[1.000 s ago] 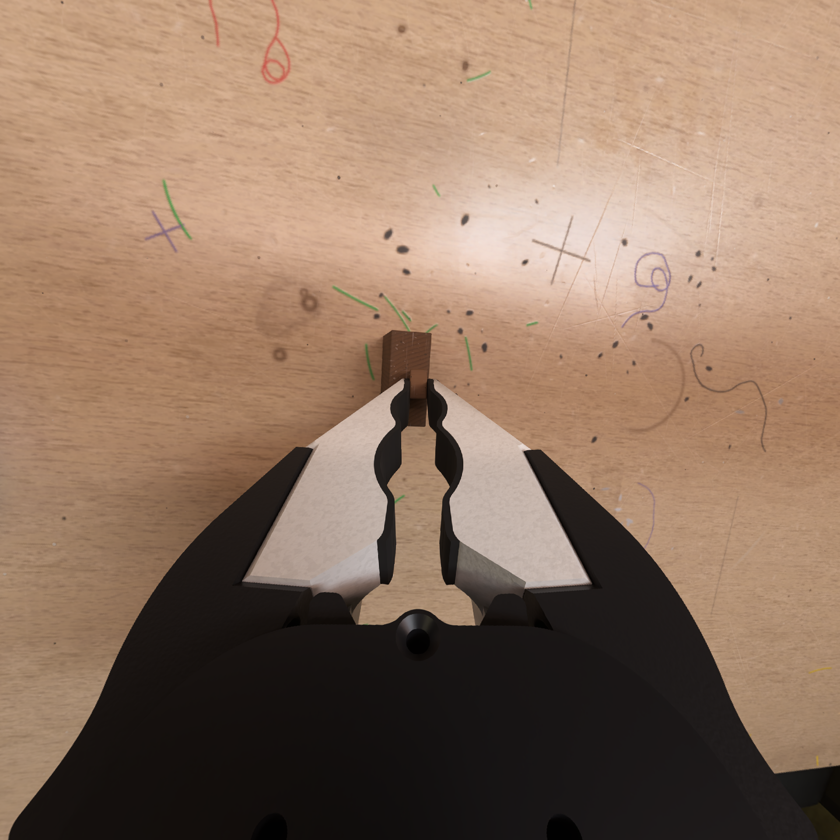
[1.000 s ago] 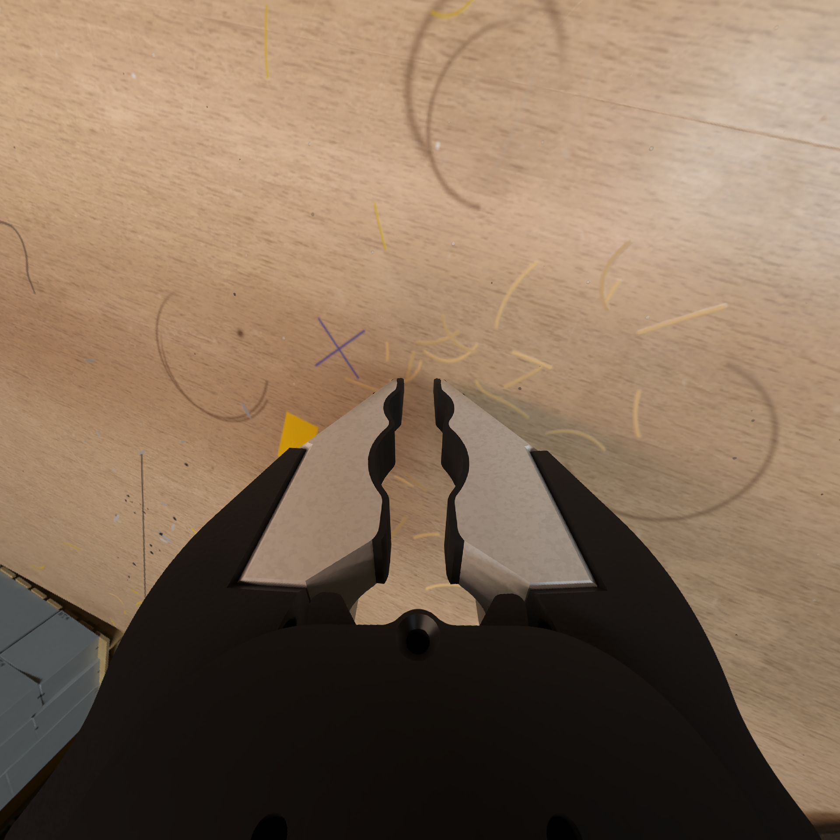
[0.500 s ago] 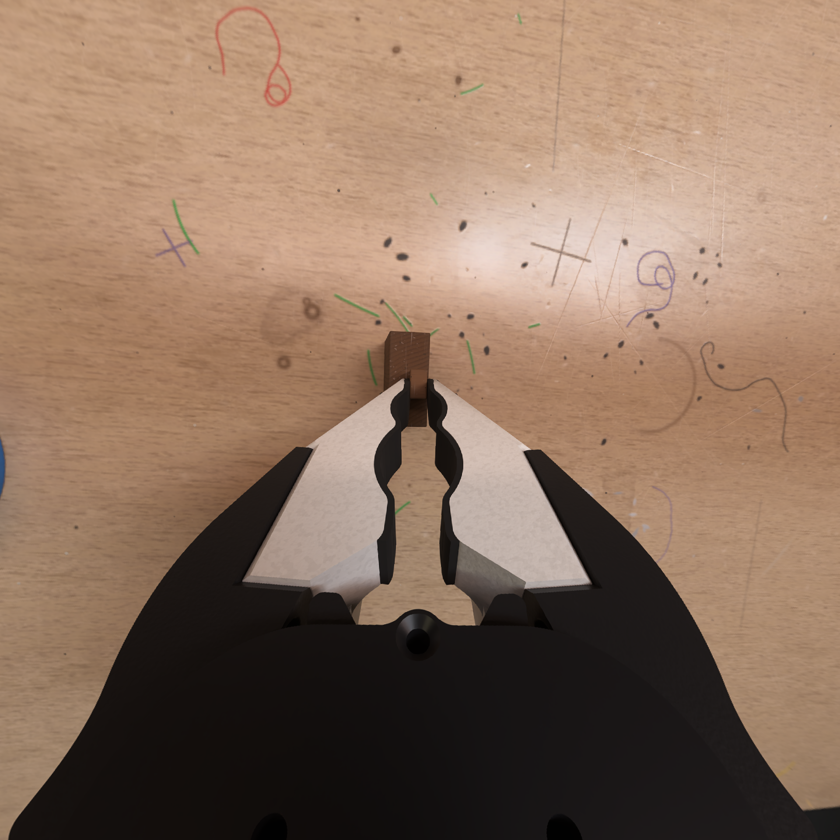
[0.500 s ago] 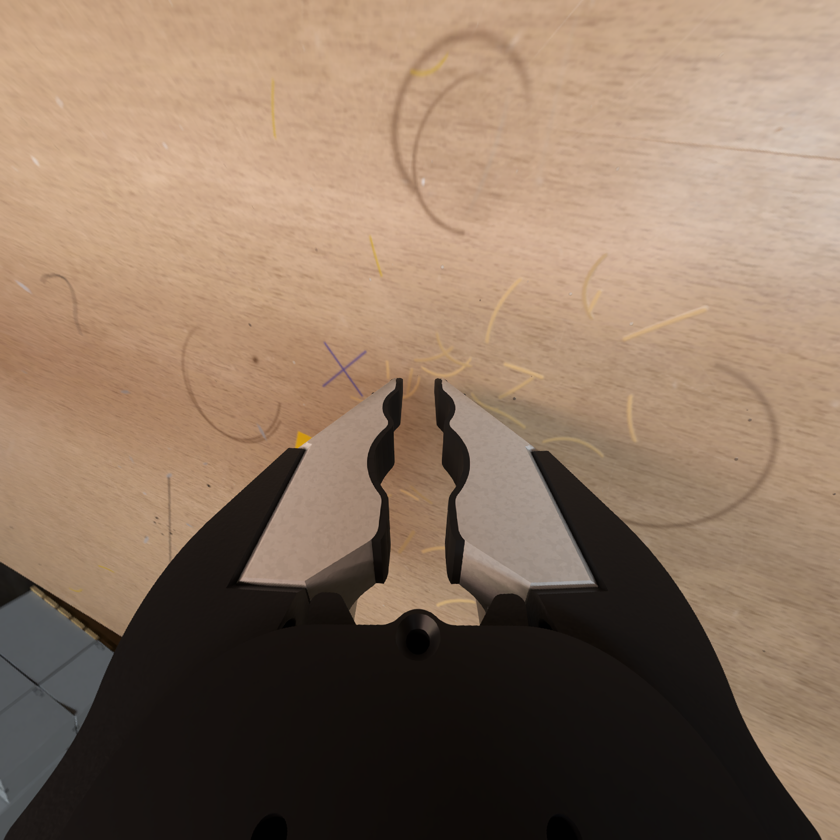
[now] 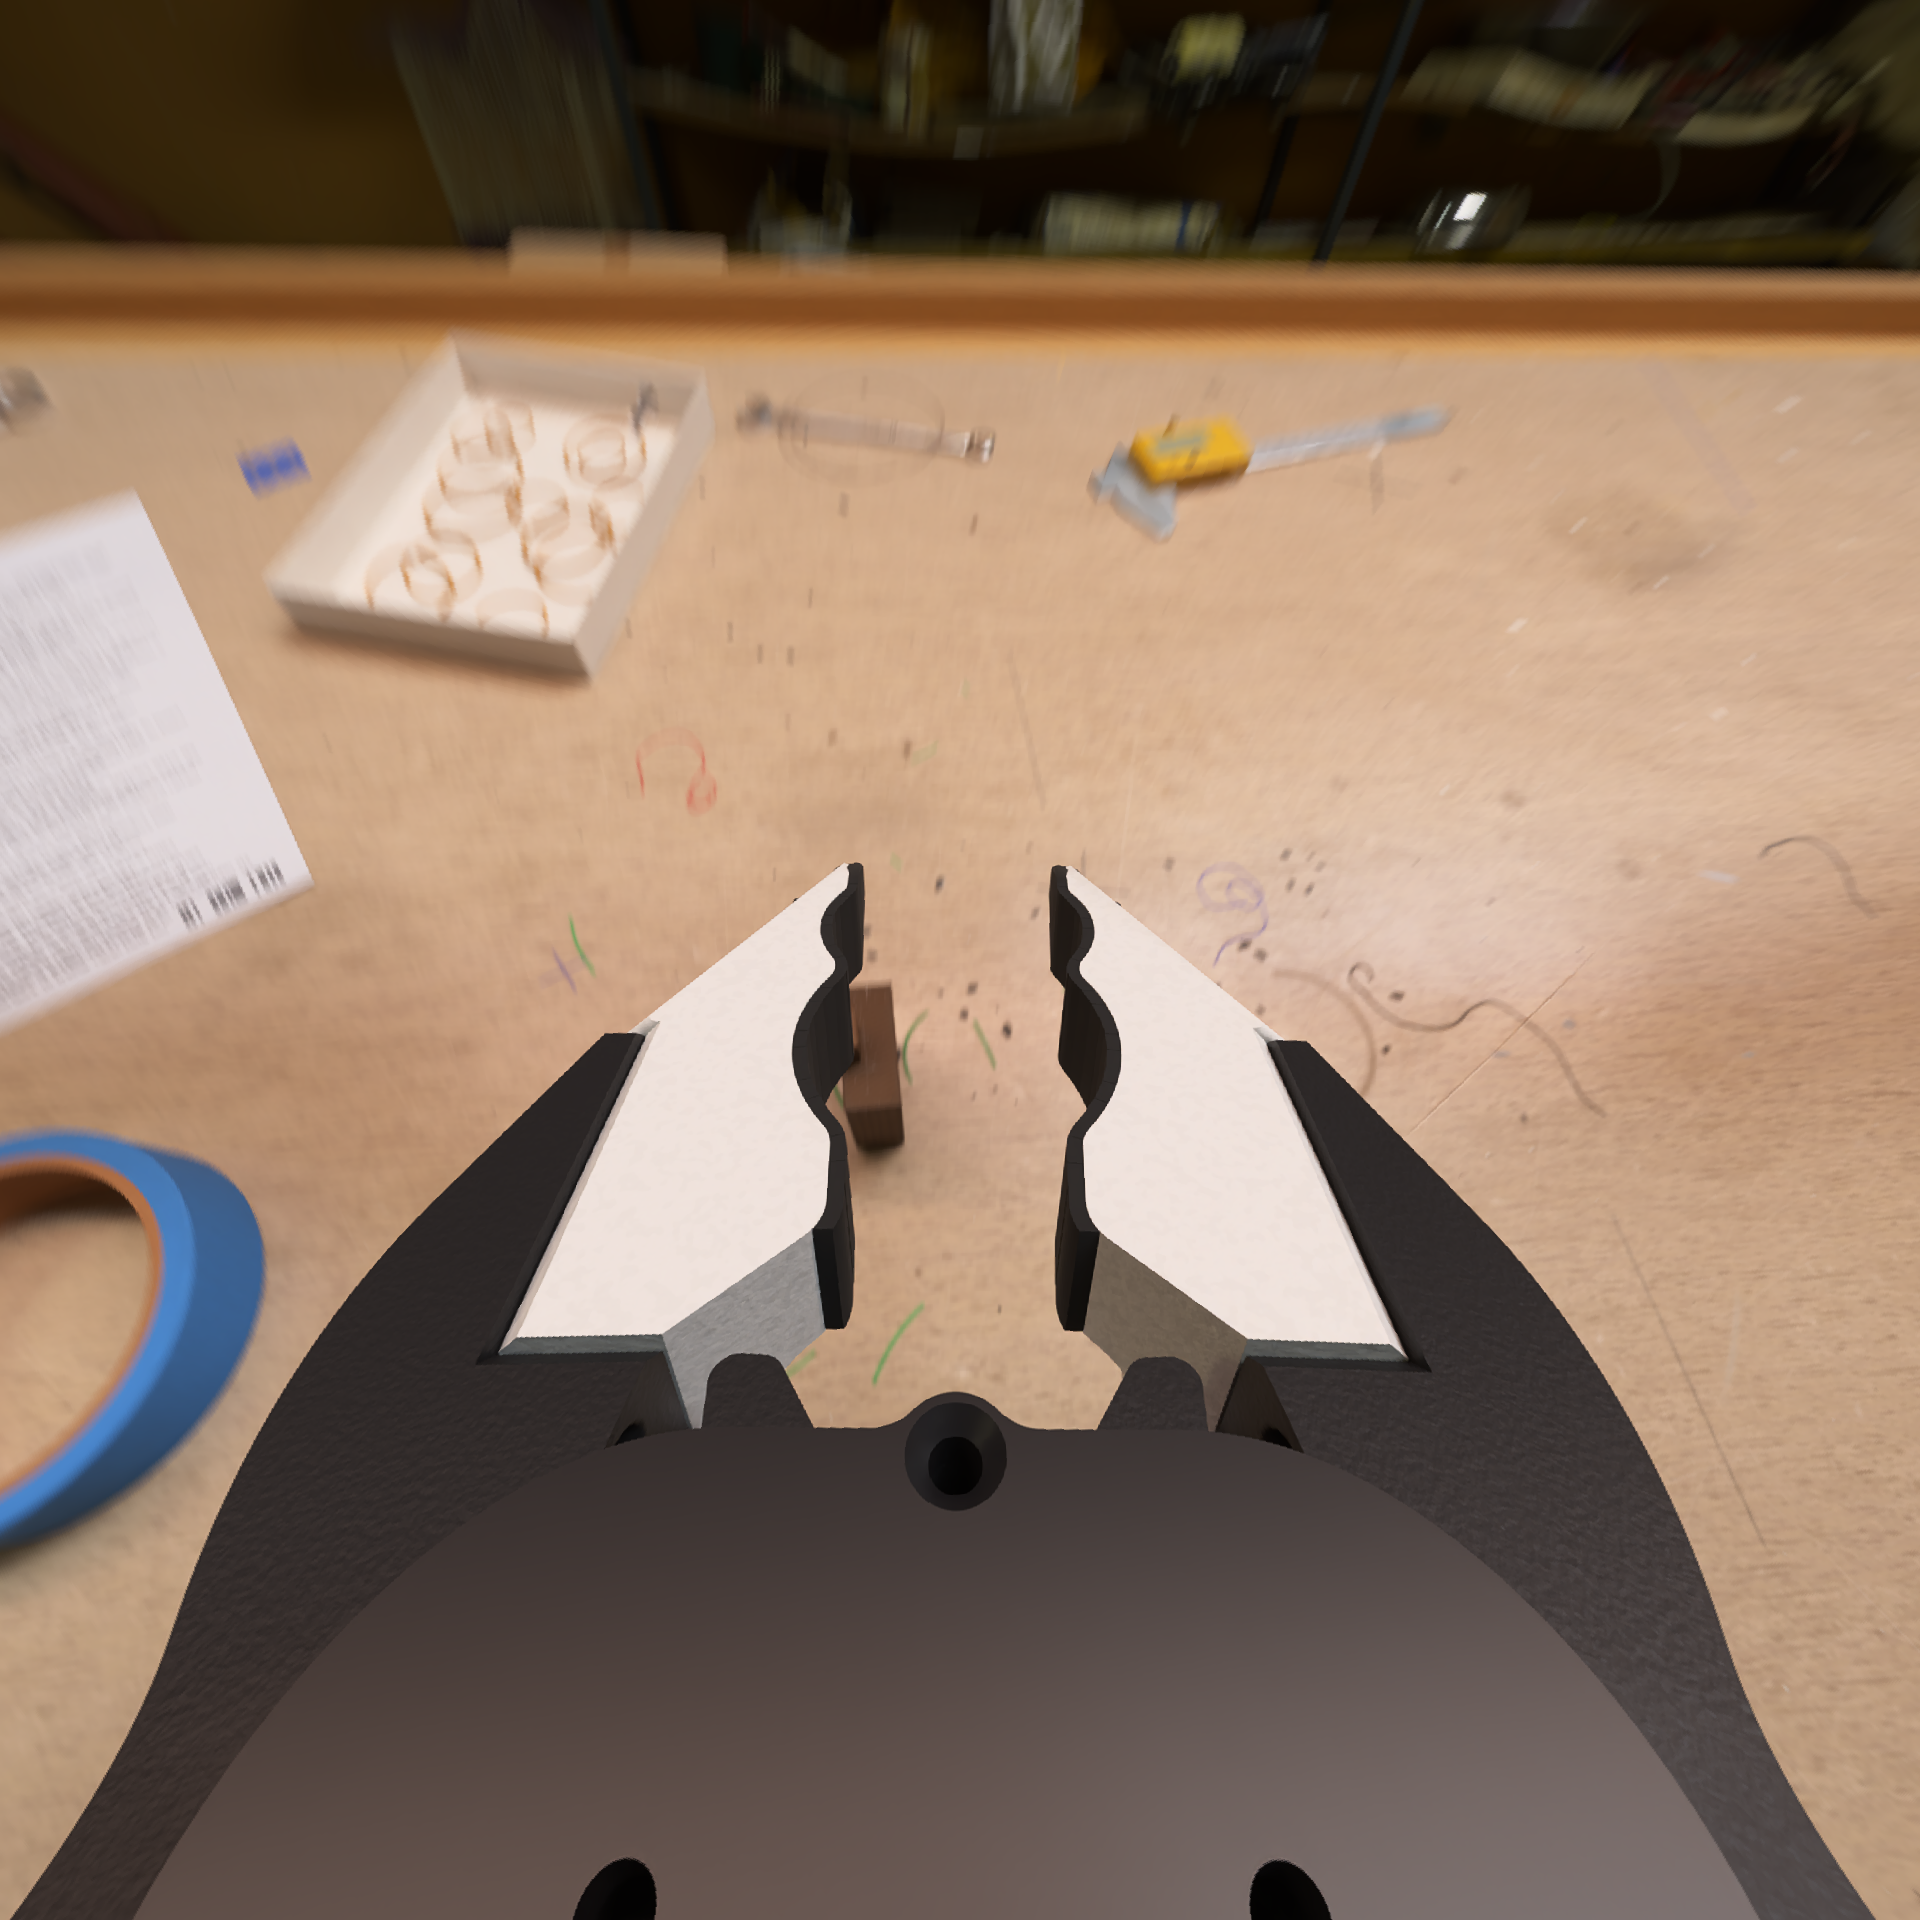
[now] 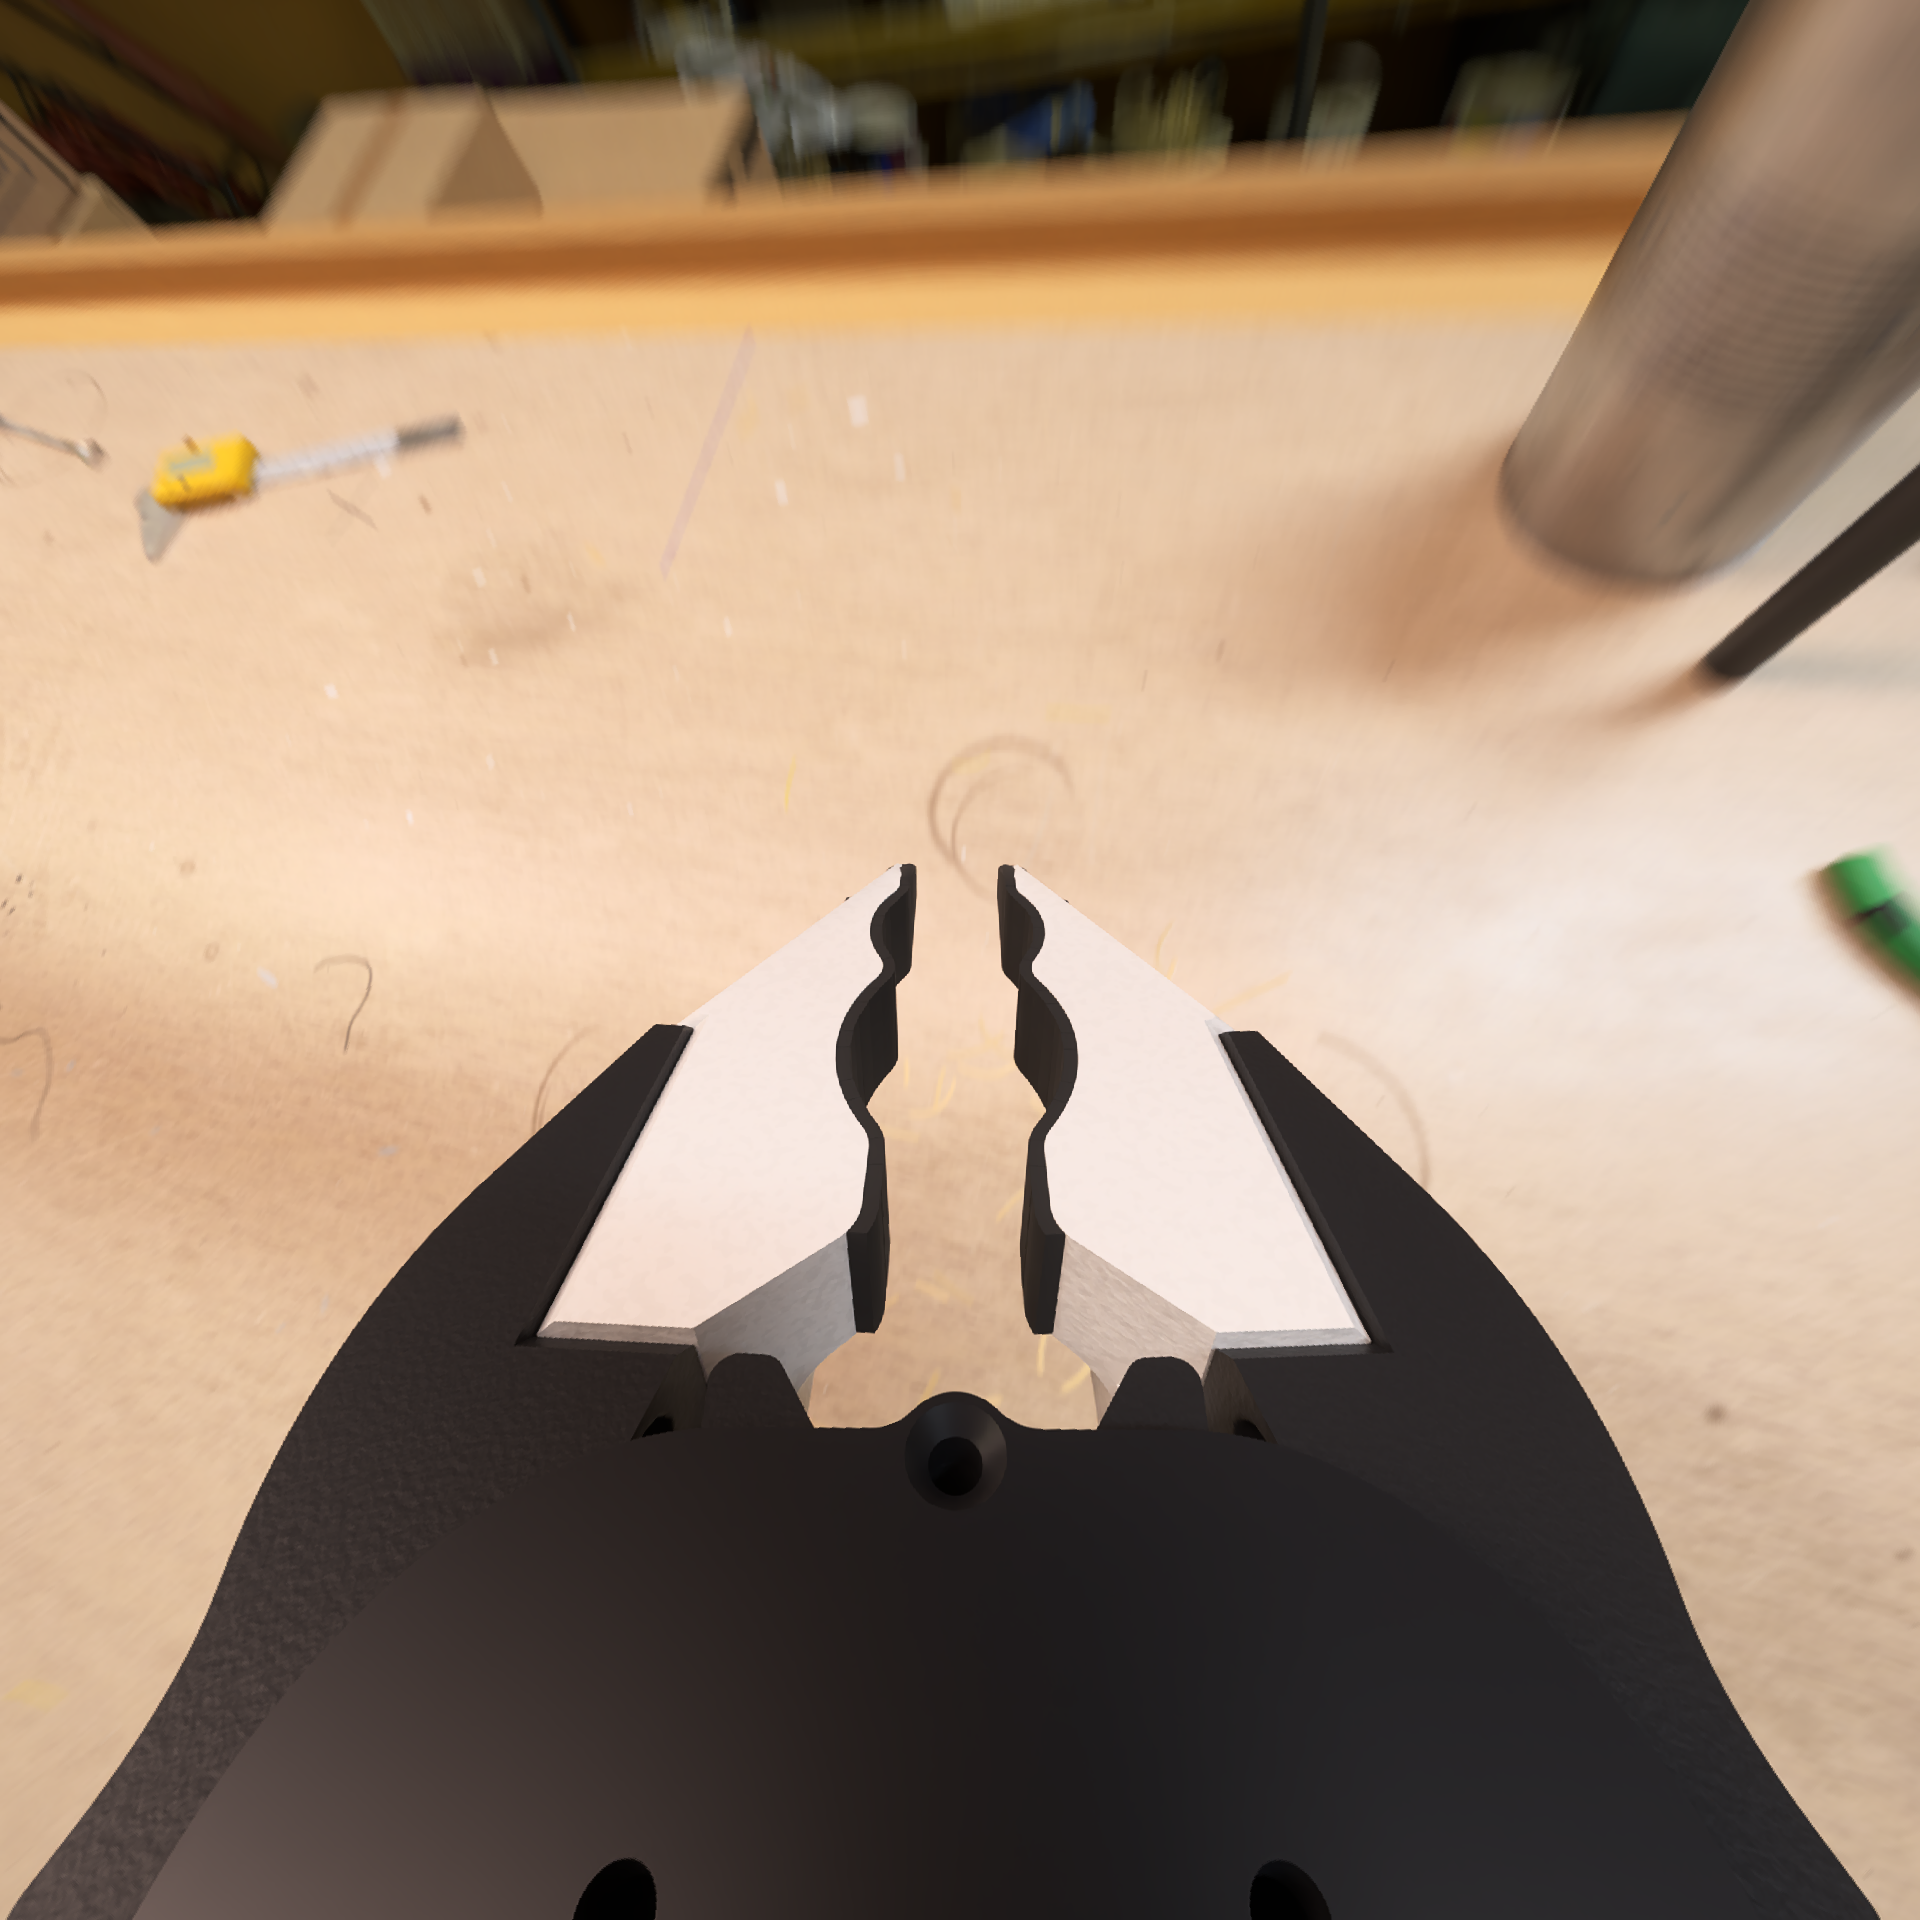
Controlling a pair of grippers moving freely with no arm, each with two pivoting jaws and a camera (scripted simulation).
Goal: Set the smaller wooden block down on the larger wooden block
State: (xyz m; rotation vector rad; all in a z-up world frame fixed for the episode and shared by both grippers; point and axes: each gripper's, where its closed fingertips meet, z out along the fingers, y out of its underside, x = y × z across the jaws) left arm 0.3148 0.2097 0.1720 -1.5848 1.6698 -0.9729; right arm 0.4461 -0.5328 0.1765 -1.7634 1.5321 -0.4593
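Both my tongs hold nothing: left tongs (image 5: 954, 883) spread wide, right tongs (image 6: 956, 883) parted only narrowly. One dark wooden block (image 5: 875, 1065) stands on the desk (image 5: 1558, 727) between my left fingers, beside the left one; I cannot tell which block it is. Blue tape roll (image 5: 125, 1309), printed sheet (image 5: 104, 748), white tray (image 5: 499, 509) and yellow caliper (image 5: 1195, 452) lie well apart; a metal cylinder (image 6: 1704, 343) and green marker (image 6: 1881, 925) sit off right.

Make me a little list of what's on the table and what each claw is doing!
left gripper: open, holding nothing
right gripper: narrowly open, holding nothing
wooden block: dark brown, on the table, partly hidden behind the left finger
larger block: not in view
tape roll: blue, near left
tray: white, far left
caliper: yellow, far side
table: scuffed wood
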